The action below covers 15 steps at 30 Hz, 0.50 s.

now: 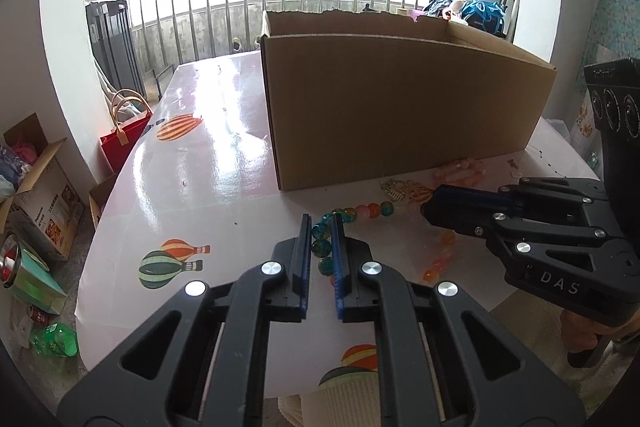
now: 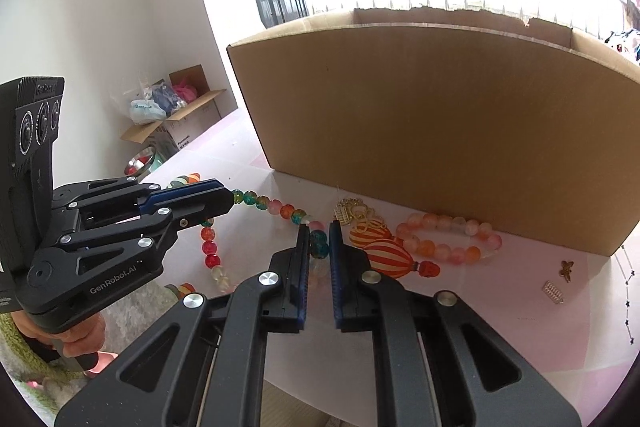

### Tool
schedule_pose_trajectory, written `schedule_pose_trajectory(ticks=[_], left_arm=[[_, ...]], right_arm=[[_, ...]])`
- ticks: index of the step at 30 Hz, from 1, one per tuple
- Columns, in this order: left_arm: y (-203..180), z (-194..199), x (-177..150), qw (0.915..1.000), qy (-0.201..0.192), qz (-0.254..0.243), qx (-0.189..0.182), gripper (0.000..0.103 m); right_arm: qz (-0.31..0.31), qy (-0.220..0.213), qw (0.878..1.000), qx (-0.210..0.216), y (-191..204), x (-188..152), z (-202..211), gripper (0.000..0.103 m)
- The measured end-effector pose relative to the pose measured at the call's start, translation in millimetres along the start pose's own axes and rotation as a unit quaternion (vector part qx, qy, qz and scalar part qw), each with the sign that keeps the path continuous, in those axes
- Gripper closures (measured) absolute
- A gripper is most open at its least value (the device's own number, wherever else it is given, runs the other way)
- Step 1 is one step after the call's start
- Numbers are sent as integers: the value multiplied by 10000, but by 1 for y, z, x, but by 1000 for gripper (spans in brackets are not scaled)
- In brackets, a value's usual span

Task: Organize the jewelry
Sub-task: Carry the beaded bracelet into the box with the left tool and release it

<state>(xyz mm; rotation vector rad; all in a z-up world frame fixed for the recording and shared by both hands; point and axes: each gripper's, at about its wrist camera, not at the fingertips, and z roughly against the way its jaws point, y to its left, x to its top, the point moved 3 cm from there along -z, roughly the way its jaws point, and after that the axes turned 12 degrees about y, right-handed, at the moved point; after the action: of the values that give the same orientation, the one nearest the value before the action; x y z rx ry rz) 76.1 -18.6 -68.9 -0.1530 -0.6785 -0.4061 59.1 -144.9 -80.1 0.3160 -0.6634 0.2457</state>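
A string of multicoloured glass beads [image 1: 374, 209] lies on the balloon-print tablecloth in front of a cardboard box [image 1: 400, 107]. My left gripper [image 1: 321, 218] is shut on its teal beads near one end. The right gripper [image 1: 424, 207] comes in from the right, nipping the same string further along. In the right wrist view my right gripper [image 2: 319, 226] pinches a teal bead of the bead string [image 2: 276, 207], and the left gripper [image 2: 231, 201] holds it at the left. A pink-orange bead bracelet [image 2: 426, 247] and a gold piece [image 2: 356, 211] lie beside the box [image 2: 440, 127].
A small gold dragonfly charm [image 2: 566, 267], a little silver comb-like piece [image 2: 553, 291] and a thin dark star chain [image 2: 628, 287] lie to the right. The table edge [image 1: 104, 227] drops to a floor with boxes and a red bag [image 1: 120, 143]. A hand [image 2: 80, 343] grips the left handle.
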Motion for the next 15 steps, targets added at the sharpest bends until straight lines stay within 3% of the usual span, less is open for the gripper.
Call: schedule_pose_trajectory(ticks=[15], left_arm=[[-13, 34, 9, 9993, -354, -82, 41, 95]], right_arm=[[69, -327, 9994, -36, 7, -4, 34, 93]])
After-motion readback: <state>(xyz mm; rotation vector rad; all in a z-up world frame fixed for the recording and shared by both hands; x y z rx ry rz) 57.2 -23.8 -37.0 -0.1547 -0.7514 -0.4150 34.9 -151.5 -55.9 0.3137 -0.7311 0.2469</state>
